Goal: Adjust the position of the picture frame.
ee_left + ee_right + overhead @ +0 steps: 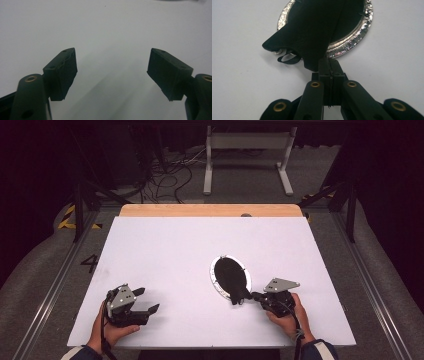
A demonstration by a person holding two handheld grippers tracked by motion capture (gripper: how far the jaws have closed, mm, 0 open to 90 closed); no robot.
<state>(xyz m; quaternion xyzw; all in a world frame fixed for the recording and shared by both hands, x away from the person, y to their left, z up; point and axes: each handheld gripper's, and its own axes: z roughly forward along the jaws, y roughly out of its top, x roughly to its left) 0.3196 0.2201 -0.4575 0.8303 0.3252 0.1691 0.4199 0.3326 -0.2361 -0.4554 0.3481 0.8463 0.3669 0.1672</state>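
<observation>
Pinching the black cloth (312, 32) over the silver plate (362, 32), right gripper (329, 66) closed; left gripper (112, 67) open, empty.

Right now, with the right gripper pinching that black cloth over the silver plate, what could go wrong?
1. The right gripper holds only the near edge of the black cloth; a pull might slip it free.
2. The cloth lies across the silver plate, so dragging it could slide the plate along the table.
3. The left gripper is open and apart from both, so nothing steadies the plate.
</observation>
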